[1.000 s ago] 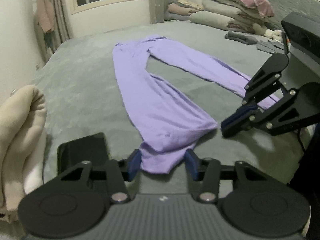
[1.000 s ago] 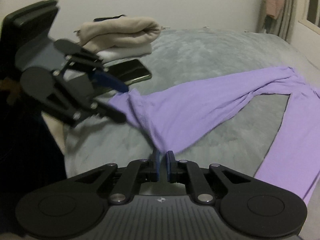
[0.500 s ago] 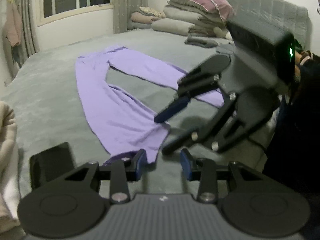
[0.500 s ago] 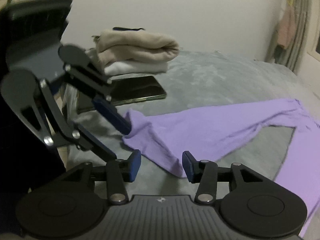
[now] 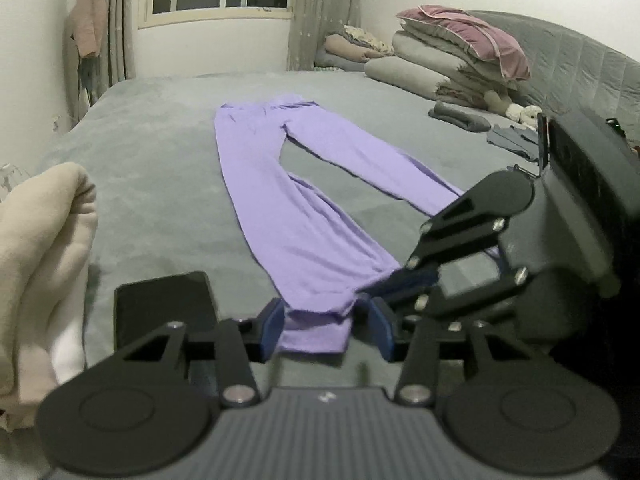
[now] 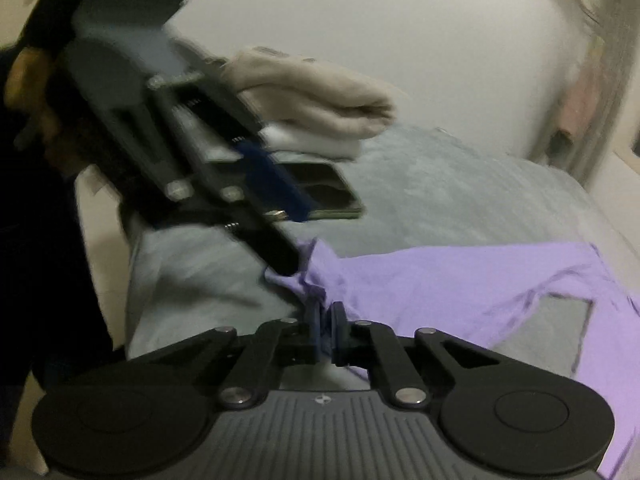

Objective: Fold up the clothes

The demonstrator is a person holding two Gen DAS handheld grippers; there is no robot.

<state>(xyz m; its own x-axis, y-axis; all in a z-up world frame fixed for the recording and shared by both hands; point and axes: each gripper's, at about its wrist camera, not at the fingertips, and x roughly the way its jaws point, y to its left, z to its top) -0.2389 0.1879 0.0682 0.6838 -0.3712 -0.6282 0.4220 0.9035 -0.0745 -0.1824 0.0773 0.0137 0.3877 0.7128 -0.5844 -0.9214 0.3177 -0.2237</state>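
Purple trousers [image 5: 280,196] lie flat on the grey bed [image 5: 160,168], waistband toward the window. The left gripper [image 5: 320,326] stands wide apart around one leg's cuff; the right gripper [image 6: 326,322] is pinched tight on that cuff's corner. A phone [image 5: 164,304] lies just beside the cuff.

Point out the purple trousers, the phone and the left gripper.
purple trousers [image 5: 280,216]: left wrist view, middle of one leg.
phone [image 5: 164,304]: left wrist view, dark screen.
left gripper [image 5: 326,326]: left wrist view, between the fingertips.
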